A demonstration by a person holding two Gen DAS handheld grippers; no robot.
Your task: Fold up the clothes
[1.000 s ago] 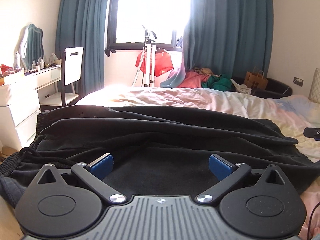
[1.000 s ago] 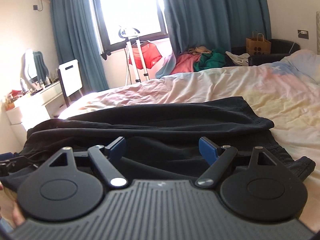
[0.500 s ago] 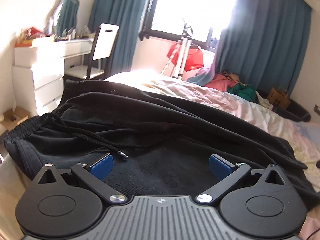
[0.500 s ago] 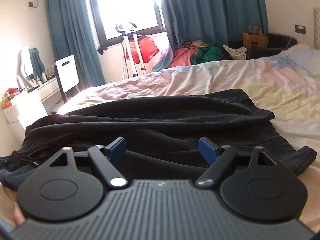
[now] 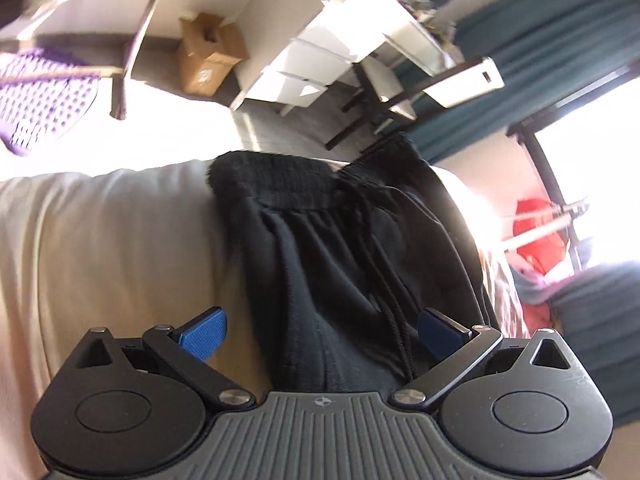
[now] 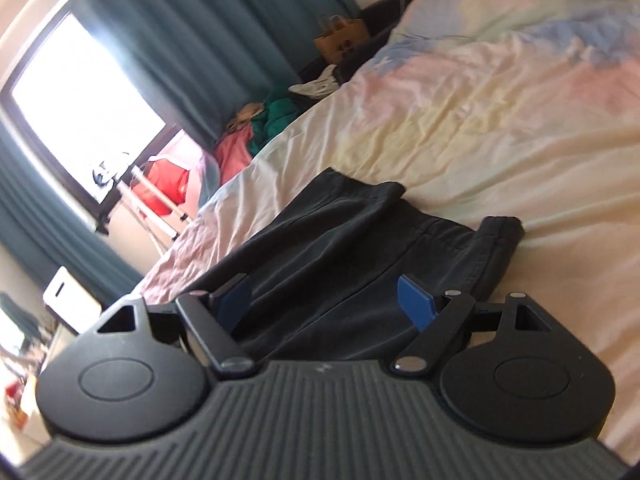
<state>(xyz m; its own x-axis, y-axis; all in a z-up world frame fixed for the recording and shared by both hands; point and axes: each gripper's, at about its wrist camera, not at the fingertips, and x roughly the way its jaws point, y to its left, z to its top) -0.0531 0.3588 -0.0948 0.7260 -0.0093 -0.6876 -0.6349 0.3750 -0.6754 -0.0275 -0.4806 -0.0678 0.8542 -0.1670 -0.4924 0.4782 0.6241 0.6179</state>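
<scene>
A pair of black trousers [image 5: 344, 264] is laid lengthwise along the near edge of the bed [image 6: 500, 92], on its pale, crumpled cover; the elastic waistband [image 5: 276, 184] with its drawstring [image 5: 384, 288] is seen at the bed's left end in the left wrist view, and the hemmed leg ends [image 6: 492, 240] are seen towards the right end in the right wrist view, where one leg appears to be laid partly over the other; whether that counts as a lengthwise fold cannot be told for certain. The left gripper [image 5: 320, 334] is held over the cloth just below the waistband, its jaws spread wide with nothing pinched between them, one blue pad over the bare cover and the other over the trousers beside the drawstring; the right gripper [image 6: 326, 304] is held low over the leg portion near the hems, its jaws likewise spread wide and empty. The task is judged to be at an early stage: the garment is spread out but no crosswise fold is seen, and neither end has been gripped; what is judged to be left is for waistband and hems to be seized and brought together, and the bundle flattened. Further clothes [image 6: 256, 128] are heaped at the bed's far corner by the curtains, perhaps awaiting folding.
</scene>
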